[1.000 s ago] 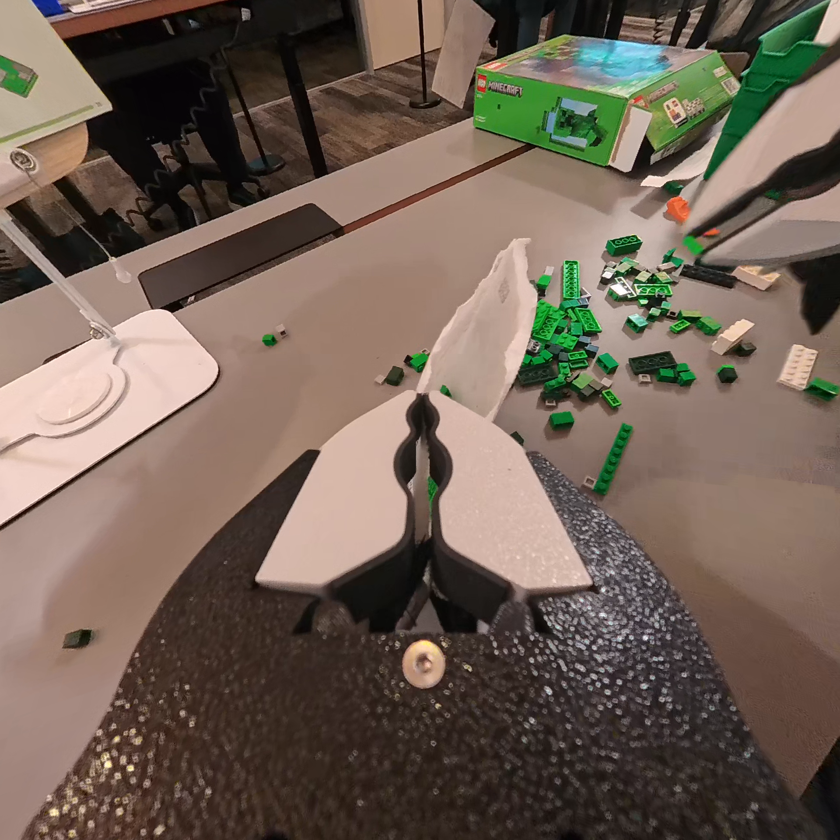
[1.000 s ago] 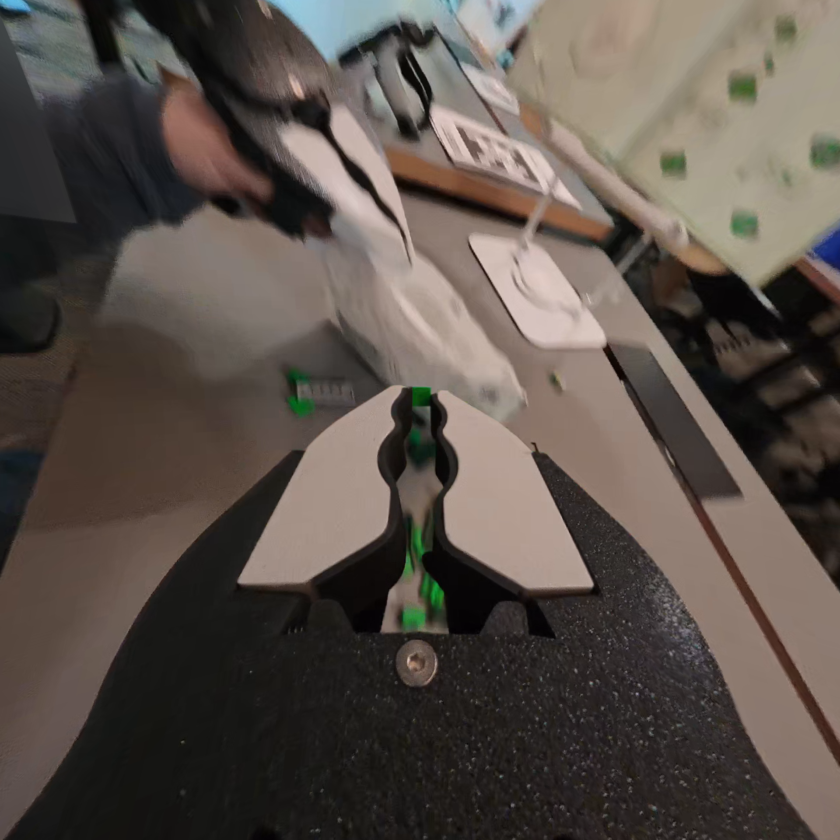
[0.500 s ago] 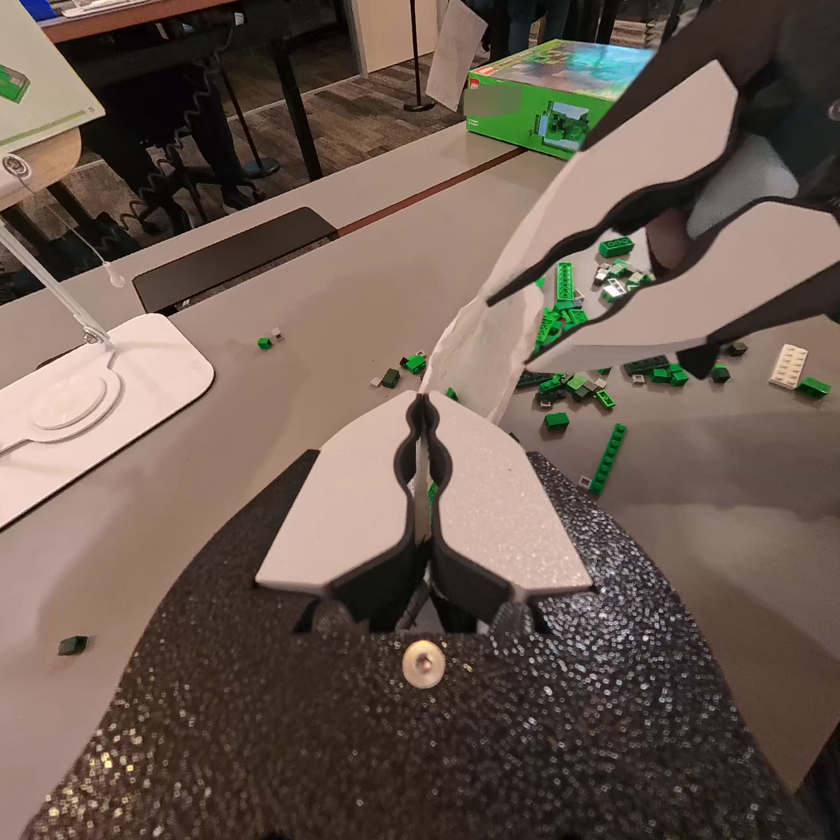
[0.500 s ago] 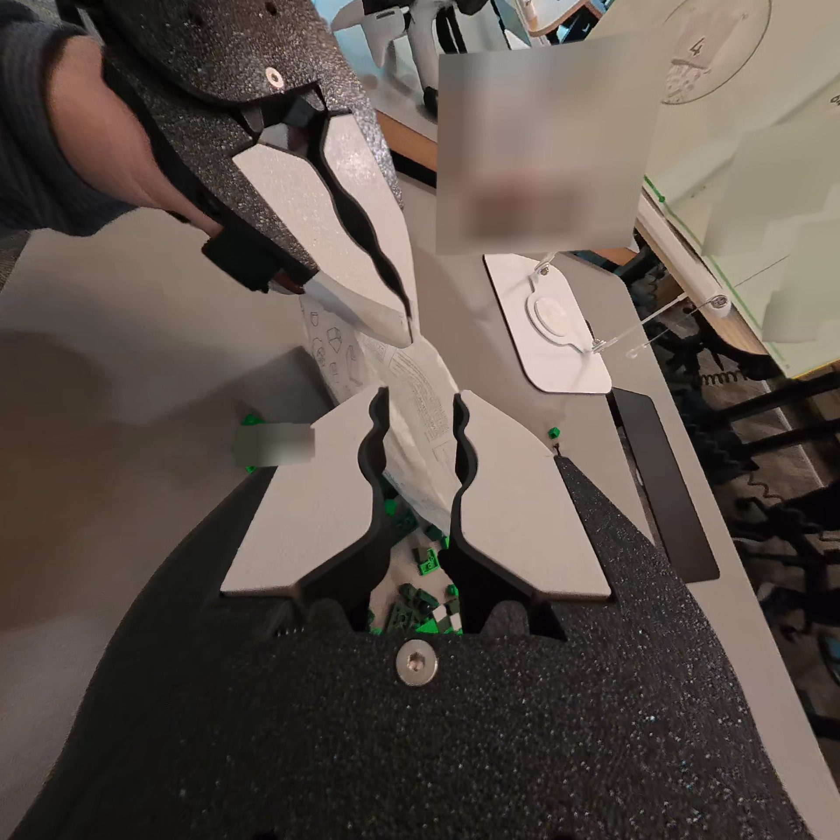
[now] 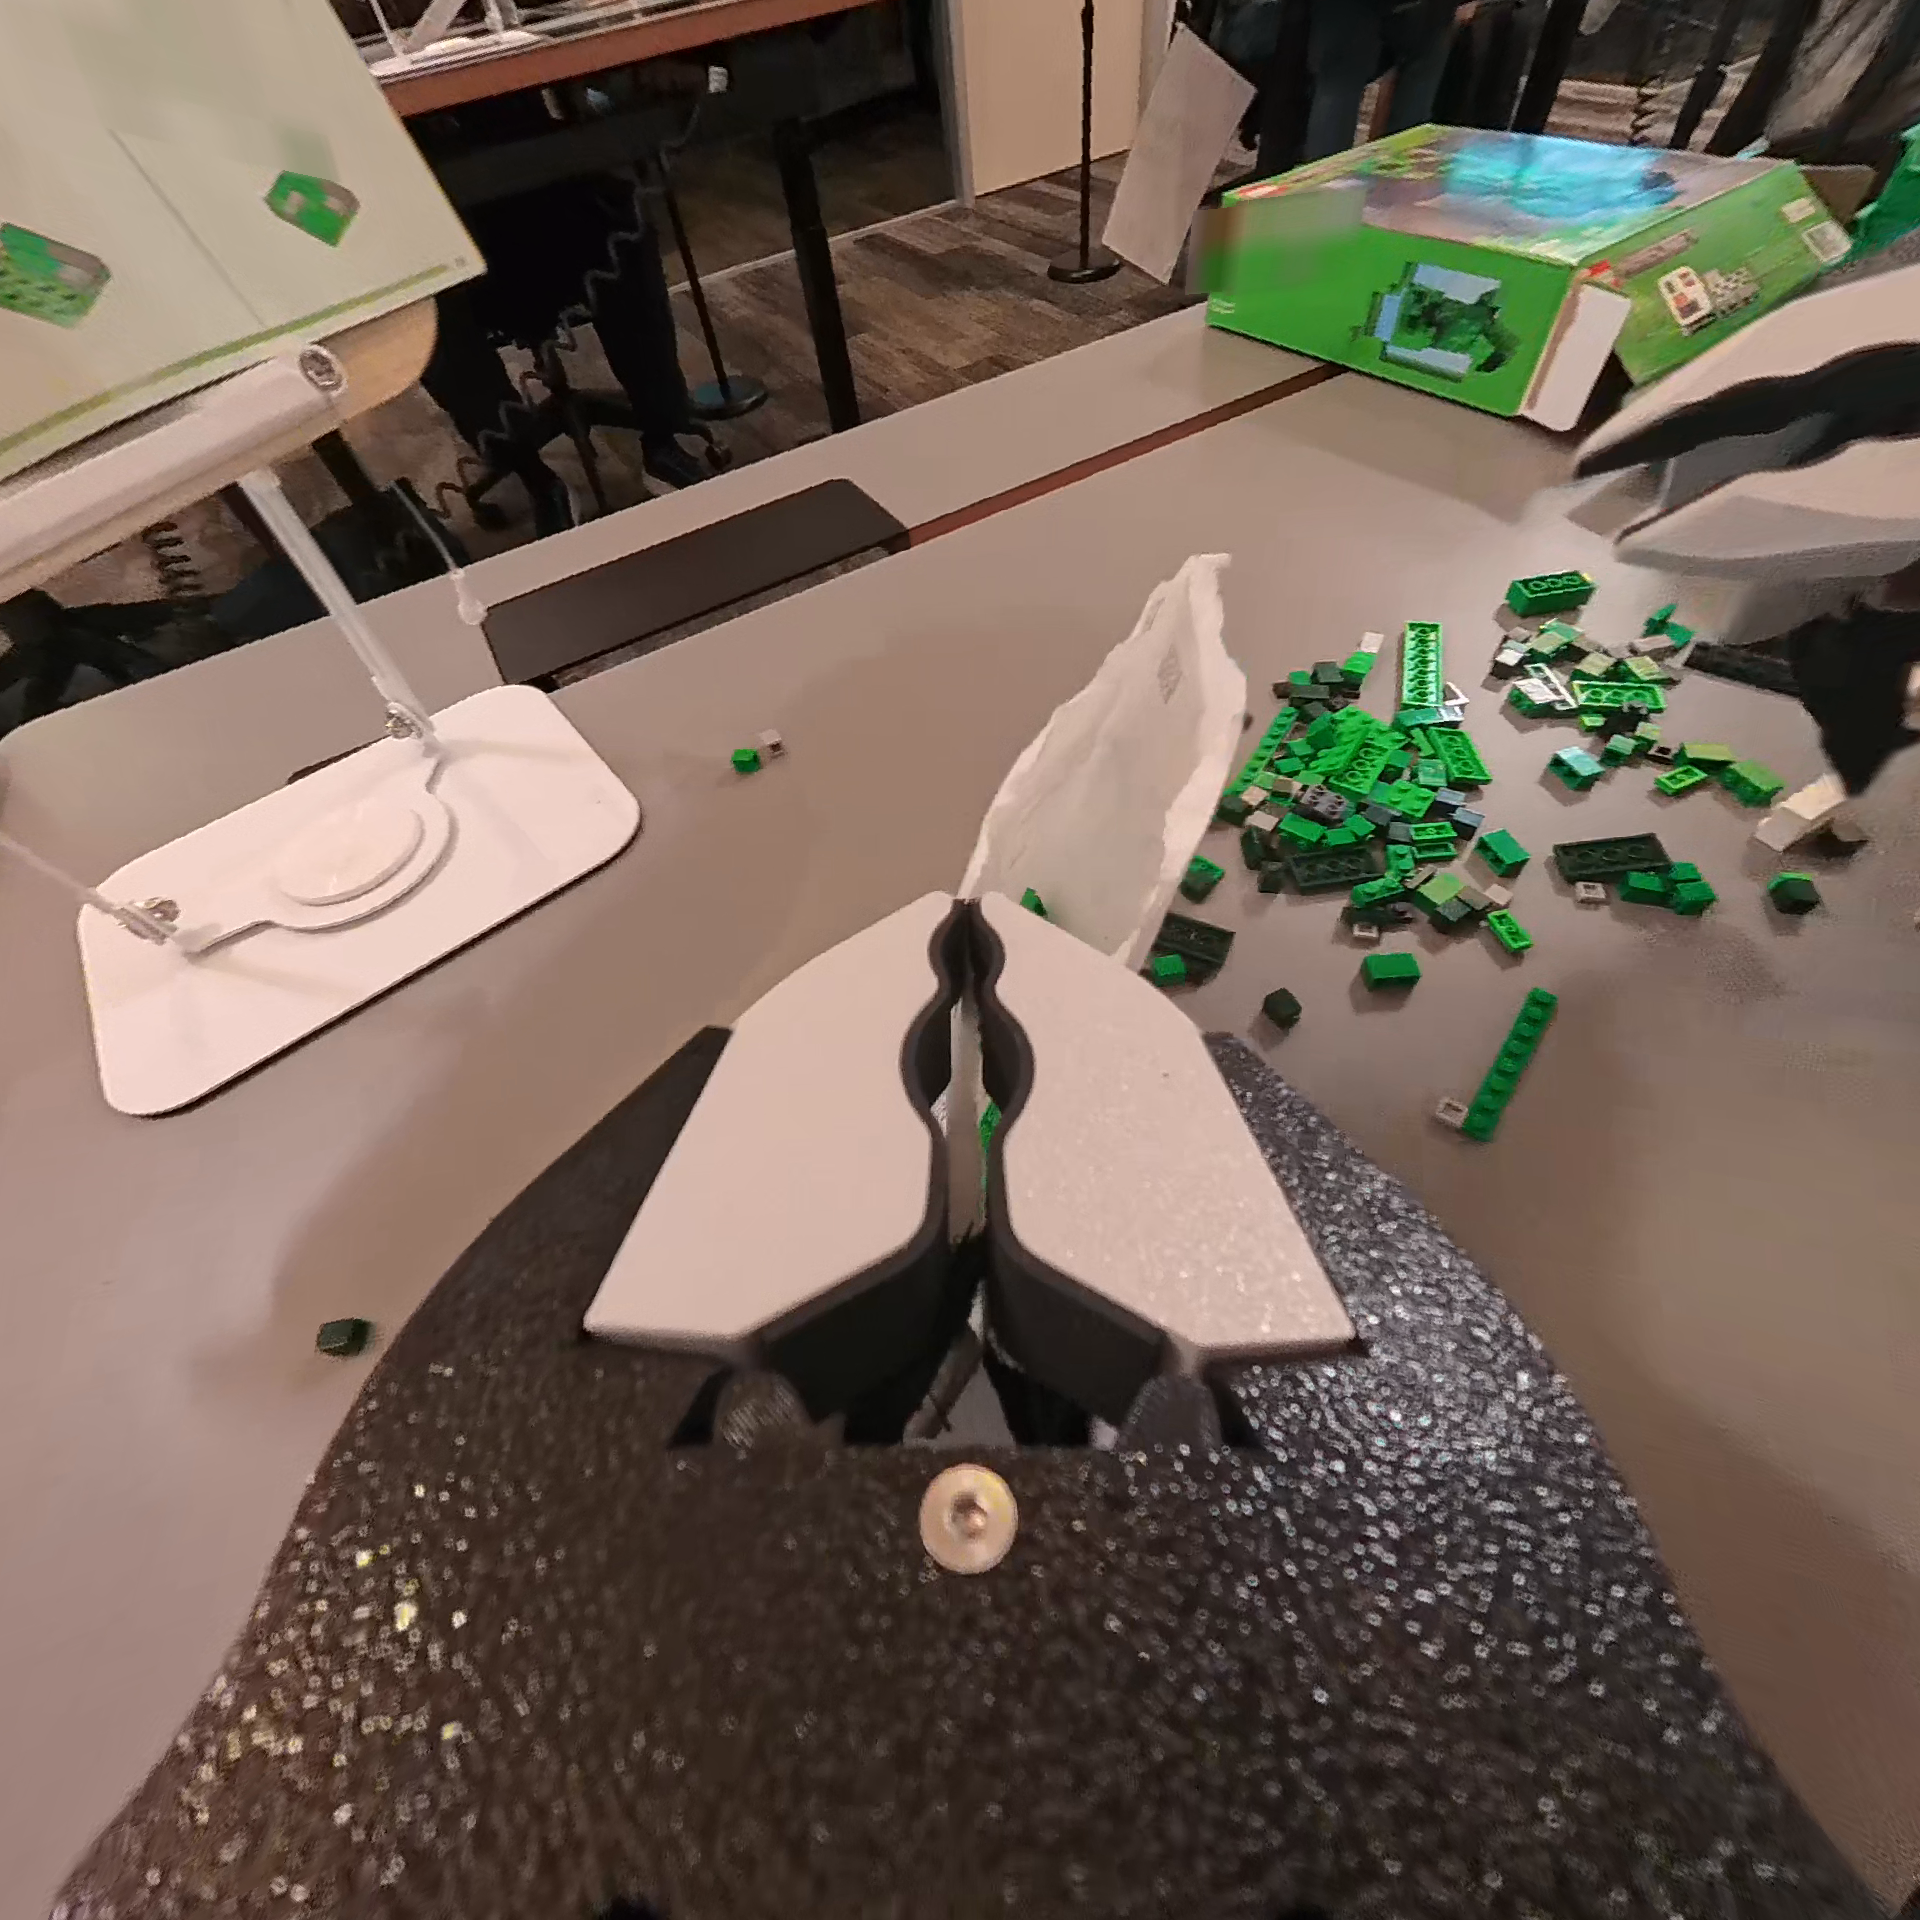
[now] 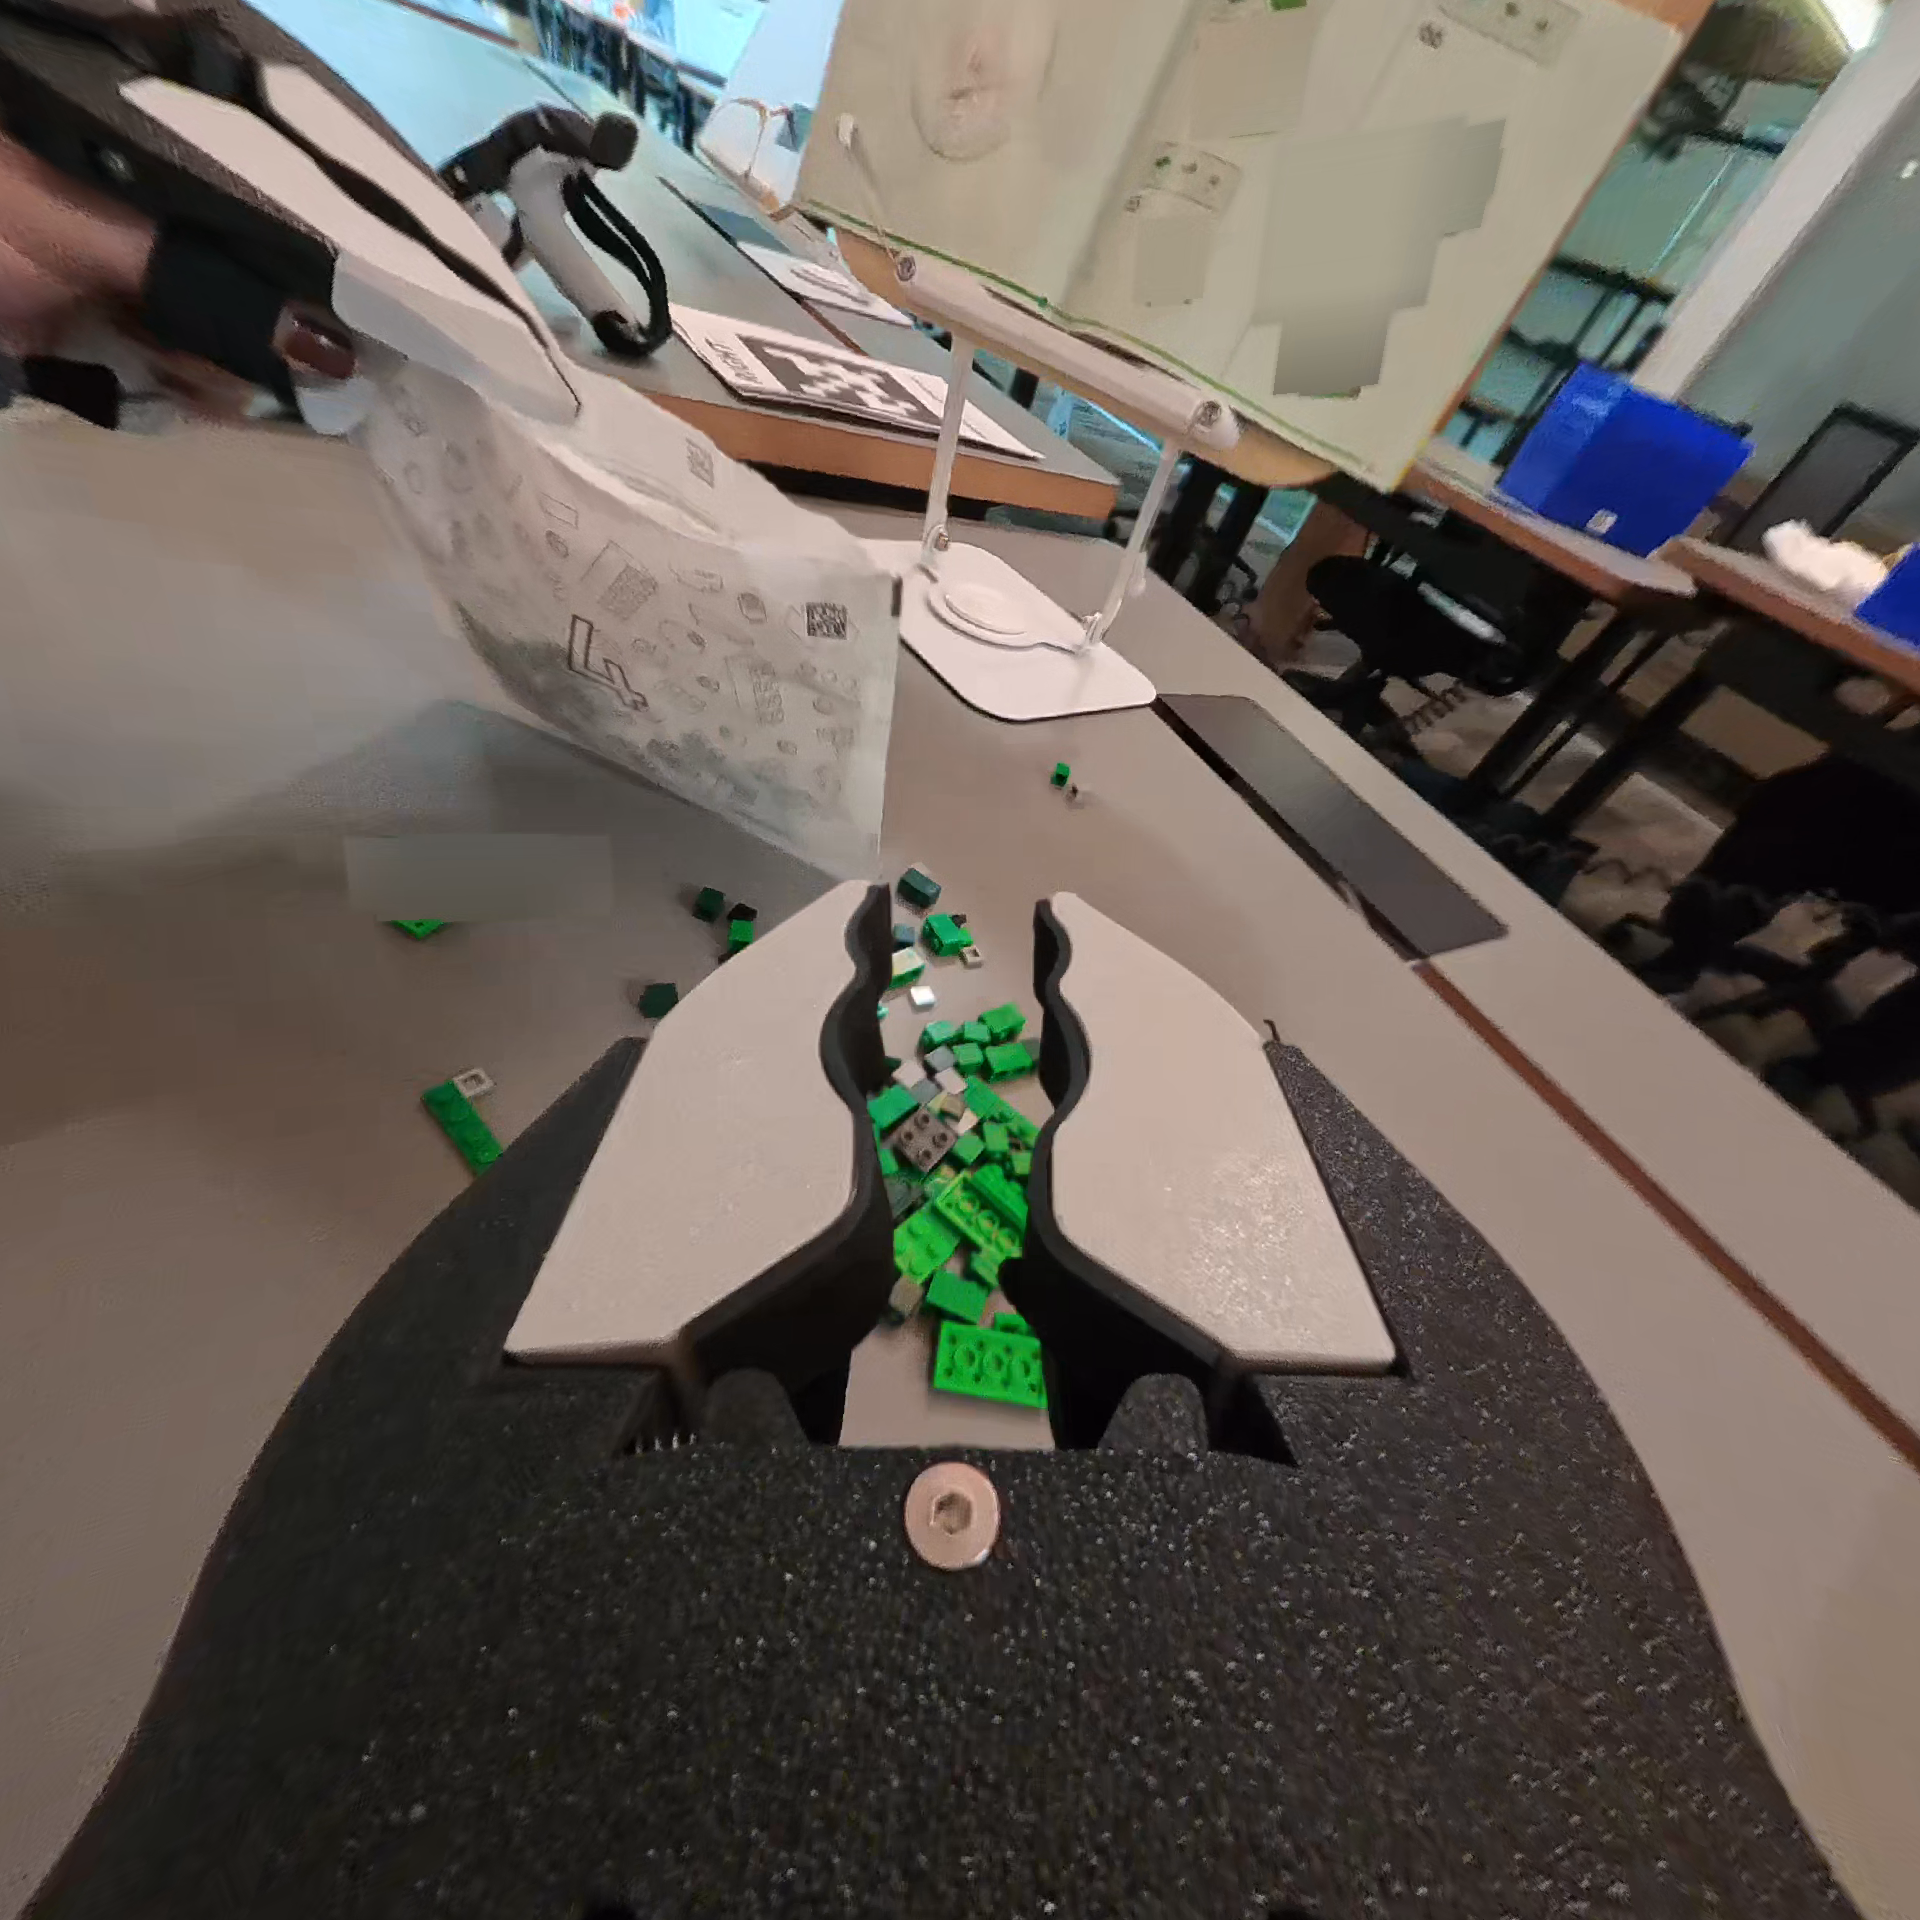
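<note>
My left gripper (image 5: 968, 914) is shut on a white paper bag (image 5: 1117, 774) and holds it above the grey table (image 5: 727, 1039). The bag (image 6: 644, 613), printed with small grey drawings, hangs from that gripper (image 6: 457, 343) in the right wrist view. A pile of green and dark bricks (image 5: 1382, 790) lies on the table to the right of the bag. My right gripper (image 6: 961, 904) is open and empty, low over the bricks (image 6: 961, 1153), with its tips just short of the bag's lower corner. It shows at the right edge of the left wrist view (image 5: 1621, 488).
A white stand (image 5: 343, 862) holding an instruction booklet (image 5: 156, 197) sits at the left. A green toy box (image 5: 1507, 260) lies at the far right. A dark inset panel (image 5: 686, 582) is set in the table. Stray bricks (image 5: 343, 1335) lie apart from the pile. The grippers' ends are close to 20 centimetres from one another.
My right gripper has drawn back from the bag toward the right, opened wider and dropped low over the bricks. My left gripper has kept its hold on the bag.
</note>
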Demonstrator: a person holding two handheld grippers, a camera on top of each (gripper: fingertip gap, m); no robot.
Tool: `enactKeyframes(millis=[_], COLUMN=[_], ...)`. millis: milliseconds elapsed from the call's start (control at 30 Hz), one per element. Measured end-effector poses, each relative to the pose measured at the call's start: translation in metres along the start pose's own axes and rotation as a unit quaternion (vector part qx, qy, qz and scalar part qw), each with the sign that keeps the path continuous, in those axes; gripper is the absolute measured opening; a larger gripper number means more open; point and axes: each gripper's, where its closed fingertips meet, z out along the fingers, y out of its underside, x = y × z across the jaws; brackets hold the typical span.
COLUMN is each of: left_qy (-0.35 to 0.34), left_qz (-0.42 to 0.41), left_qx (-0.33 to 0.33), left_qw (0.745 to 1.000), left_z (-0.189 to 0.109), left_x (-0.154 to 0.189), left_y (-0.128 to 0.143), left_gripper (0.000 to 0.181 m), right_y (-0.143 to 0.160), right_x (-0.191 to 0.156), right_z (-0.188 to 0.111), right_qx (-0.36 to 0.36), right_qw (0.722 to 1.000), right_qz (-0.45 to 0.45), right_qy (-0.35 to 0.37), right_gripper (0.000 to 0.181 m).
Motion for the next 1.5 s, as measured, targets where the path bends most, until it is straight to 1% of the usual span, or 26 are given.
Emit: enactKeyframes(millis=[100, 133, 200, 233, 300, 333, 400, 500, 567, 700, 800, 867, 967, 1200, 1333, 1500], left_qy=[-0.012, -0.015, -0.02, -0.021, -0.021, -0.021, -0.02, -0.02, -0.019, -0.016, -0.015, -0.015, -0.014, -0.009, -0.002, 0.008], left_qz=[-0.002, -0.003, -0.004, -0.004, -0.002, -0.001, 0.002, 0.003, 0.003, 0.003, 0.003, 0.003, 0.002, 0.003, 0.002, 0.006], left_qx=[0.0, 0.0, -0.002, -0.003, -0.006, -0.006, -0.009, -0.007, -0.008, -0.01, -0.011, -0.011, -0.011, -0.012, -0.012, -0.012], left_qw=[1.0, 1.0, 1.0, 1.0, 1.0, 1.0, 1.0, 1.0, 1.0, 1.0, 1.0, 1.0, 1.0, 1.0, 1.0, 1.0], left_z=[-0.002, -0.002, -0.002, -0.002, -0.001, 0.0, 0.0, 0.0, 0.0, 0.002, 0.002, 0.002, 0.003, 0.003, 0.005, 0.004], left_x=[-0.007, -0.009, -0.011, -0.012, -0.013, -0.013, -0.013, -0.013, -0.012, -0.011, -0.011, -0.011, -0.011, -0.008, -0.005, 0.0], left_y=[0.002, 0.002, 0.004, 0.005, 0.007, 0.007, 0.008, 0.007, 0.008, 0.009, 0.009, 0.009, 0.009, 0.009, 0.009, 0.007], left_gripper=[0.0, 0.0, 0.0, 0.0, 0.0, 0.0, 0.0, 0.0, 0.0, 0.0, 0.0, 0.0, 0.0, 0.0, 0.0, 0.0], right_y=[0.014, 0.023, 0.044, 0.052, 0.064, 0.07, 0.08, 0.089, 0.094, 0.098, 0.094, 0.096, 0.104, 0.116, 0.117, 0.119], right_x=[0.008, 0.011, 0.012, 0.009, -0.008, -0.019, -0.034, -0.053, -0.058, -0.056, -0.057, -0.062, -0.068, -0.062, -0.068, -0.064], right_z=[-0.007, -0.007, -0.007, -0.006, -0.006, -0.007, -0.009, -0.013, -0.015, -0.021, -0.025, -0.025, -0.021, -0.006, -0.001, 0.006], right_qx=[-0.015, -0.03, -0.073, -0.09, -0.116, -0.133, -0.161, -0.185, -0.197, -0.205, -0.192, -0.196, -0.221, -0.262, -0.278, -0.299], right_qw=[1.0, 0.999, 0.997, 0.996, 0.99, 0.985, 0.975, 0.96, 0.954, 0.951, 0.951, 0.947, 0.94, 0.939, 0.928, 0.923], right_qz=[0.014, 0.012, 0.005, 0.002, -0.01, -0.023, -0.048, -0.037, -0.021, -0.003, 0.009, 0.004, -0.005, -0.023, -0.017, -0.029], right_qy=[-0.002, 0.004, -0.005, -0.02, -0.077, -0.108, -0.148, -0.205, -0.225, -0.231, -0.243, -0.253, -0.261, -0.22, -0.248, -0.24], right_gripper=[0.025, 0.024, 0.024, 0.024, 0.025, 0.025, 0.025, 0.025, 0.025, 0.024, 0.02, 0.018, 0.018, 0.019, 0.016, 0.015])
